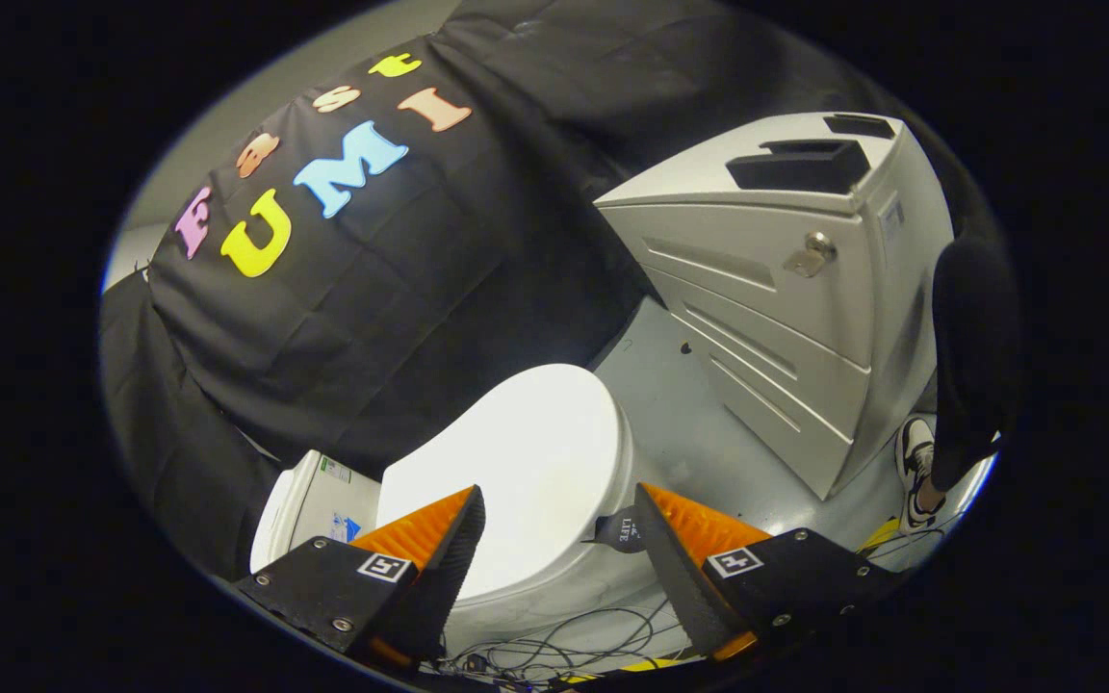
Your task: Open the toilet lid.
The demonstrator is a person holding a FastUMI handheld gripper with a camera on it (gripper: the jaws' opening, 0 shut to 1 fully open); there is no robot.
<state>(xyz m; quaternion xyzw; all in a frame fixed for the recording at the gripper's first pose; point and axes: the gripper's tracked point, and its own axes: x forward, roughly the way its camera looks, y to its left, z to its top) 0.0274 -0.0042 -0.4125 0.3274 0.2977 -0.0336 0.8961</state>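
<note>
— Where are your jaws right now?

— My gripper (559, 520) is spread wide, released, grasping nothing. The two fingers (439, 539) sit apart with a clear gap between them.

— And the toilet?

— The toilet (554, 568) is right below me, and its lid (526, 462) is down, closed flat on the bowl. The lid runs from between my fingers out toward twelve o'clock, just beyond their tips. I can't tell whether either tip touches it.

— What else is around?

— The tank (309, 505) sits at about nine o'clock from the lid, against the black cloth wall (400, 289). A grey drawer cabinet (786, 289) with a key in its lock stands at two o'clock, on the grey floor (680, 404). A person's shoe (915, 472) is at three o'clock past the cabinet. Loose cables (564, 645) lie on the floor at six o'clock.
</note>
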